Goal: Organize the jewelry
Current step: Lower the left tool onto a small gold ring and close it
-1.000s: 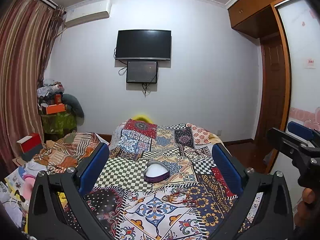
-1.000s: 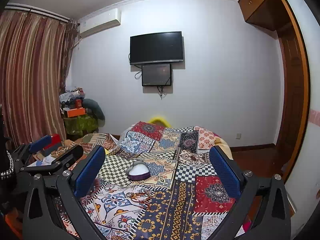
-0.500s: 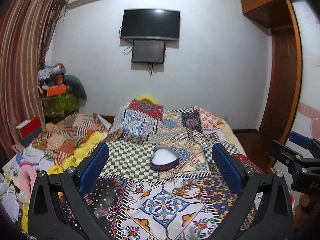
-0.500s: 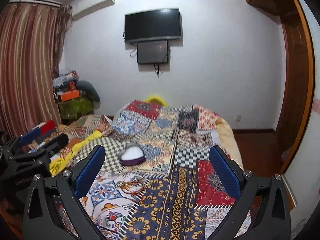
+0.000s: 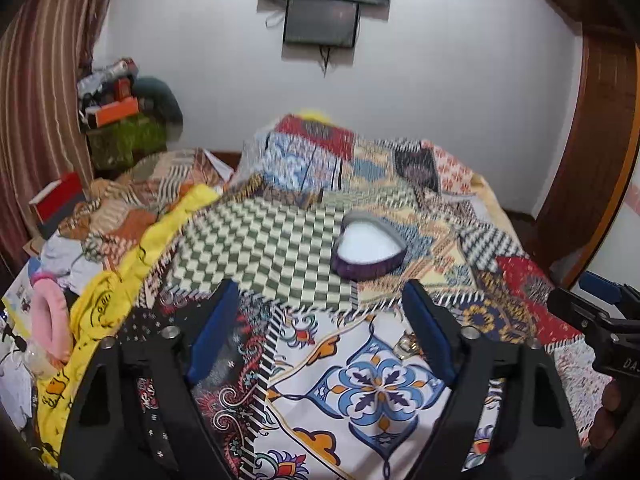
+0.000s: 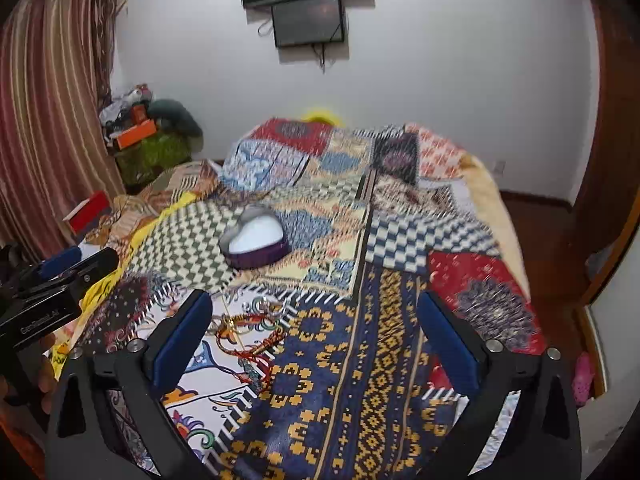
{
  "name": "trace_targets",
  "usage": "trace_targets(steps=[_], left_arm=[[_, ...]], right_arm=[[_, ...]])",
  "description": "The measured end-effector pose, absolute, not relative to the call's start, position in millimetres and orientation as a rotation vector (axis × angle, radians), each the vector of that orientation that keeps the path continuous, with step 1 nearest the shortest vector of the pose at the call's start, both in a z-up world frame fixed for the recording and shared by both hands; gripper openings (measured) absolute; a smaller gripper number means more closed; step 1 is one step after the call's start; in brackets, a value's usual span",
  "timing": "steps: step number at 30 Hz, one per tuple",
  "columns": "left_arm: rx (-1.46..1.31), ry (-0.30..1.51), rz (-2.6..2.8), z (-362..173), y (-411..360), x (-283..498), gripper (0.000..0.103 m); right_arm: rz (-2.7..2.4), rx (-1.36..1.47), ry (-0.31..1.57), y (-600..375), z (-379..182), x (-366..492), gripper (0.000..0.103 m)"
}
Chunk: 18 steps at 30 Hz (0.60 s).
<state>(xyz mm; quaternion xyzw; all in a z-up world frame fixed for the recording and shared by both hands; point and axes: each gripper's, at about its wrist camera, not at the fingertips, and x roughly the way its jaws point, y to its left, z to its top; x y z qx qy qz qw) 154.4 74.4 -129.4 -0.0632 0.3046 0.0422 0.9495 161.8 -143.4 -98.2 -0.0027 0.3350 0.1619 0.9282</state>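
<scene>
Red-and-gold beaded jewelry strands (image 6: pixel 250 338) lay tangled on patchwork bedspread (image 6: pixel 360 360), just before purple heart-shaped box (image 6: pixel 256 242) | box point aimed rightward | left gripper (image 5: pixel 320 336), right gripper (image 6: pixel 316 336) both gaped, unloaded

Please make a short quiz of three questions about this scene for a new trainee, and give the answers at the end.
1. True or false: the purple heart-shaped box with white lining has its lid on.
2. Multiple choice: the tangle of red and gold jewelry lies (A) inside the box, (B) on the patchwork bedspread nearer the camera than the box, (C) on the floor.
3. Fill in: the left gripper and the right gripper are both ____ and hold nothing.

Key: 1 false, the white lining shows and no lid is on it. 2 B. 3 open.
</scene>
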Motion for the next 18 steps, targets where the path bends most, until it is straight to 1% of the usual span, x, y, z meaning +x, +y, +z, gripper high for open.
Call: trace_targets(steps=[1, 3, 6, 8, 9, 12, 14, 18], left_arm=[[-0.126, 0.635, 0.08, -132.8, 73.6, 157.5, 0.074], [-0.127, 0.671, 0.054, -141.7, 71.9, 164.5, 0.073], [-0.125, 0.713, -0.003, -153.3, 64.6, 172.9, 0.073], [-0.116, 0.735, -0.043, -160.0, 57.5, 178.1, 0.07], [-0.112, 0.745, -0.058, -162.4, 54.2, 180.0, 0.067], [-0.115, 0.777, -0.113, -171.2, 44.6, 187.5, 0.061], [-0.119, 0.797, -0.144, -177.0, 39.5, 191.6, 0.057], [-0.139, 0.831, -0.186, -186.7, 34.9, 198.6, 0.046]], right_arm=[[0.337, -0.008, 0.699, -142.1, -102.9, 166.1, 0.093], [0.352, -0.015, 0.736, -140.2, -111.6, 172.6, 0.086], [0.376, -0.021, 0.773, -136.1, -122.1, 180.7, 0.079], [0.393, -0.026, 0.794, -133.8, -126.8, 185.3, 0.074], [0.403, -0.03, 0.804, -132.3, -129.5, 188.0, 0.07], [0.427, -0.046, 0.832, -127.5, -135.3, 197.8, 0.062], [0.446, -0.058, 0.845, -124.0, -139.2, 203.6, 0.06], [0.491, -0.088, 0.867, -114.5, -145.8, 211.2, 0.051]])
